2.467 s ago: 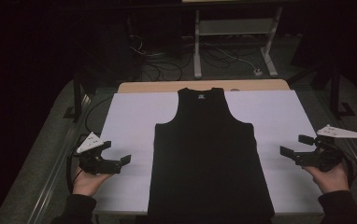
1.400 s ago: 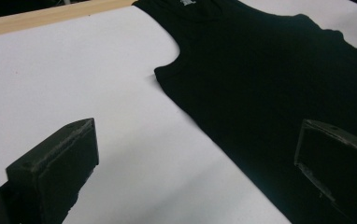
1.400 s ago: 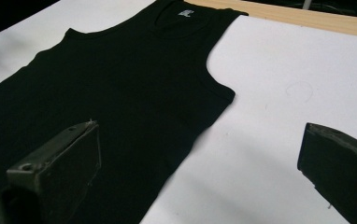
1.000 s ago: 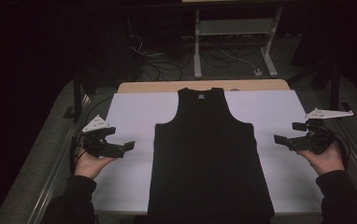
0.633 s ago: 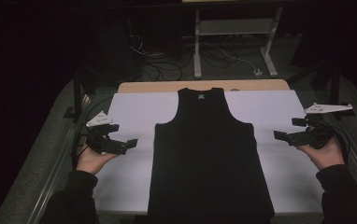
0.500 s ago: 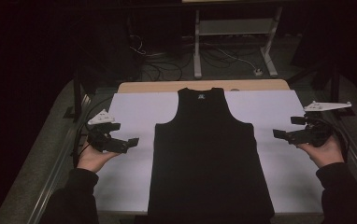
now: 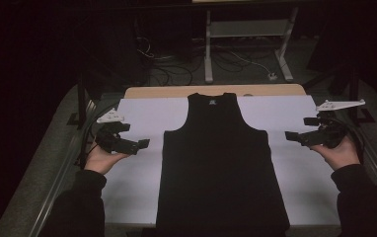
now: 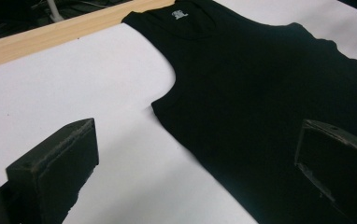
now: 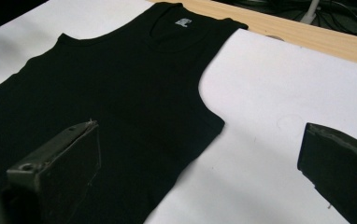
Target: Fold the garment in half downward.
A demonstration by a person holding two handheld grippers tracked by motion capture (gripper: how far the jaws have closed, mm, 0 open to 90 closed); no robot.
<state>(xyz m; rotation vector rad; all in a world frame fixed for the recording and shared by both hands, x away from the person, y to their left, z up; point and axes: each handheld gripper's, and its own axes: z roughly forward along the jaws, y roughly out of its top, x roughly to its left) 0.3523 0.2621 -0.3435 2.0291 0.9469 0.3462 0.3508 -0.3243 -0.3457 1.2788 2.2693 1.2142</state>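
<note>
Flanking the black tank top [image 7: 218, 163], laid flat mid-bench on the white sheet [image 7: 137, 182], you hold left gripper [image 7: 144, 143] & right gripper [image 7: 291, 135] w/ fingers wide, empty, aimed at its armhole edges, likely for a grab.

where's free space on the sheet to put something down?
Two bare strips of white sheet flank the tank top: one between its left edge and the left gripper, one between its right edge and the right gripper. The corners beside the straps are bare too. The middle is taken by the top.
</note>
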